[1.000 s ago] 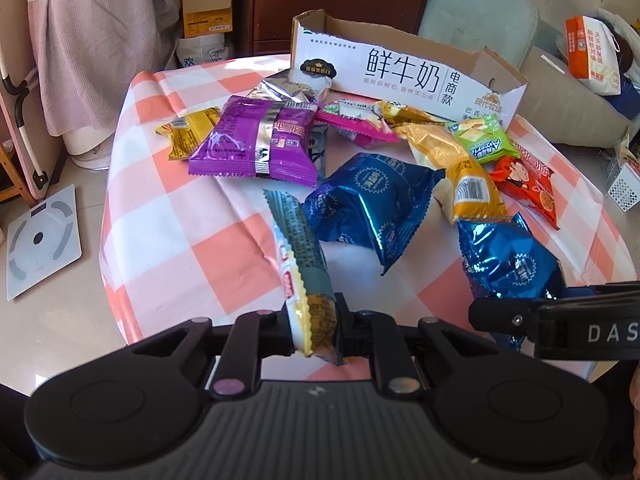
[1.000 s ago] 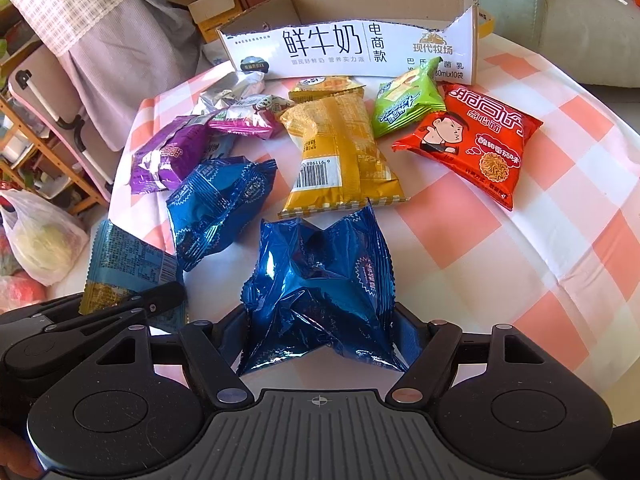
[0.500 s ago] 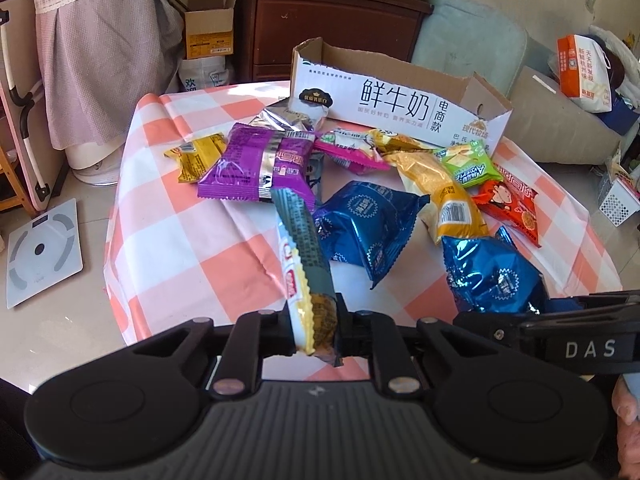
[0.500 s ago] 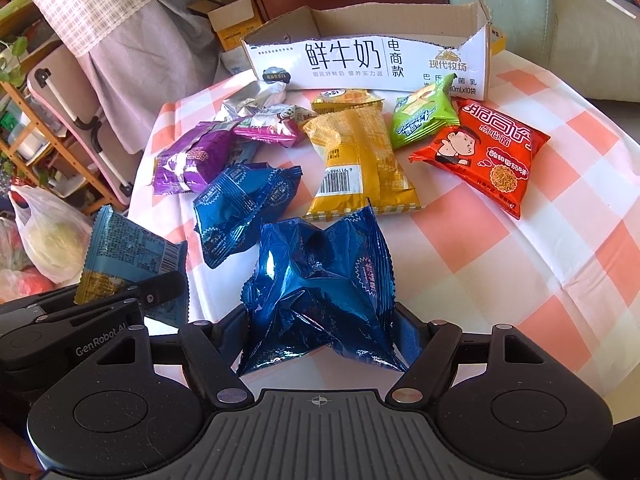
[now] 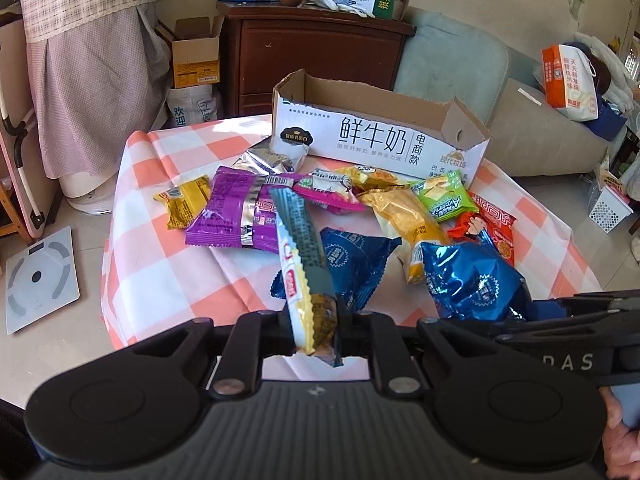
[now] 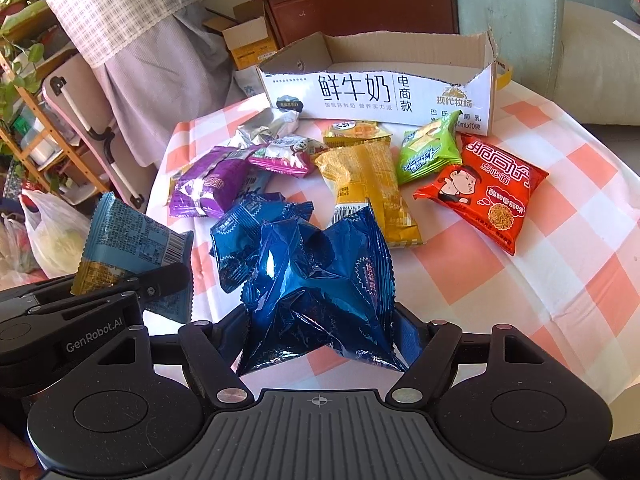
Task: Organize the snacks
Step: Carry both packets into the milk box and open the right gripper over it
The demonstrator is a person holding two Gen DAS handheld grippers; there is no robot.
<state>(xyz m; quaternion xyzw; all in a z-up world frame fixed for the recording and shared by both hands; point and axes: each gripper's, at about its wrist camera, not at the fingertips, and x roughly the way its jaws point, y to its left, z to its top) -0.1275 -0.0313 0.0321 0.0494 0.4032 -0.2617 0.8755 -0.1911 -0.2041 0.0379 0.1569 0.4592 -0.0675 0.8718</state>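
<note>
My left gripper (image 5: 316, 322) is shut on the edge of a grey-blue and yellow snack packet (image 5: 302, 256), held up above the table's near side; the same packet (image 6: 128, 248) shows at the left of the right wrist view. My right gripper (image 6: 320, 328) is shut on a puffy blue foil bag (image 6: 316, 280), lifted just off the cloth. A second blue bag (image 6: 244, 228) lies behind it. An open white cardboard box (image 6: 384, 88) stands at the table's far side. Purple (image 5: 240, 212), yellow (image 6: 368, 184), green (image 6: 428, 152) and red (image 6: 488, 192) packets lie in front of it.
The round table has a pink-and-white checked cloth (image 6: 560, 240). A dark wooden cabinet (image 5: 312, 60) and sofa (image 5: 540, 128) stand behind it. A bathroom scale (image 5: 38, 280) lies on the floor at left, and plastic bags (image 6: 48, 232) sit beside a shelf.
Both grippers have risen with their packets, so the table looks farther and more of the room shows. The blue foil bag has left the cloth. Both grips are unchanged.
</note>
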